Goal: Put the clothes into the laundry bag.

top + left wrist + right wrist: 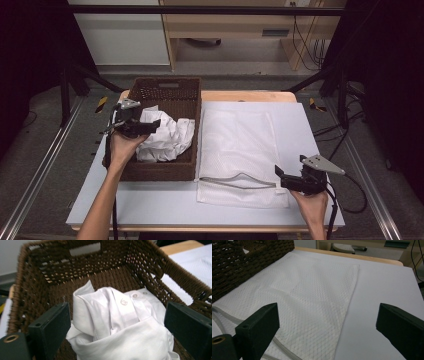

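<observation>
Basket point(37, 277): rough brown woven wicker. Shirt point(120, 322): white smooth cloth, glossy buttons. Mesh bag point(312, 302): white netted fabric. Table point(382, 290): matt, smooth. Jaws: matt black plastic.

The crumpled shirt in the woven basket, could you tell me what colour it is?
White, with white buttons; the crumpled white shirt shows best in the left gripper view.

The lower part of the white shirt point(120, 325) is cut off by the bottom edge in the left gripper view. The basket point(165, 172) wall hides its underside in the high view.
</observation>
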Demonstrator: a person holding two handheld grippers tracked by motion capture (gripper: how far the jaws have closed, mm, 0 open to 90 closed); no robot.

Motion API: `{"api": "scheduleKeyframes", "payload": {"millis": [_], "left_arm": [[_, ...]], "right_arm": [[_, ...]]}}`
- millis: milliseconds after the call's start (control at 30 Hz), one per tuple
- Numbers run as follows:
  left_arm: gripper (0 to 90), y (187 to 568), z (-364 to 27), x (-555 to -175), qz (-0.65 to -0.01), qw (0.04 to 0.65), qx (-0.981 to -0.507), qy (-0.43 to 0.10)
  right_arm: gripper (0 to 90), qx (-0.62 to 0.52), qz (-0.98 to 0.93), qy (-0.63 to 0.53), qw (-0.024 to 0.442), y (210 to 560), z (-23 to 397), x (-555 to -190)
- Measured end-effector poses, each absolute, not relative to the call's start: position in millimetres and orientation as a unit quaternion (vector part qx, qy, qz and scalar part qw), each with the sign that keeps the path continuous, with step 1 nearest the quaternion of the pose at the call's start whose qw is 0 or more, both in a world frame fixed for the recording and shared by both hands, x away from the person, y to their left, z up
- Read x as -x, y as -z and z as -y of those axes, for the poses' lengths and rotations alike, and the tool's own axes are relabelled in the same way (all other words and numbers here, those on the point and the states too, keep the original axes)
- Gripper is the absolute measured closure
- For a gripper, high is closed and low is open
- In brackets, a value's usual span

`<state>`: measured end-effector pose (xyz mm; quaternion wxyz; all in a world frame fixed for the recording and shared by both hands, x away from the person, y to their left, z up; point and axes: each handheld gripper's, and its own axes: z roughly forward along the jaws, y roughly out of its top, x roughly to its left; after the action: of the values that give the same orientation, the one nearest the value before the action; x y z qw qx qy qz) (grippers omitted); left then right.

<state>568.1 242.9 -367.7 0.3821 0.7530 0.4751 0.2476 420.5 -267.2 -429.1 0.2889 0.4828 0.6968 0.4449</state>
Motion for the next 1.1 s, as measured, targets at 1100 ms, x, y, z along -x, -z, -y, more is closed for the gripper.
{"api": "scheduleKeyframes", "payload": {"millis": [1100], "left_arm": [[0.8, 412.7, -221.5, -595.3, -0.505, 0.220, -0.813, -0.187]], "right_arm": [[4.4, -0.488, -0.701, -0.440, 0.276, 434.3, 268.4, -422.5]]}}
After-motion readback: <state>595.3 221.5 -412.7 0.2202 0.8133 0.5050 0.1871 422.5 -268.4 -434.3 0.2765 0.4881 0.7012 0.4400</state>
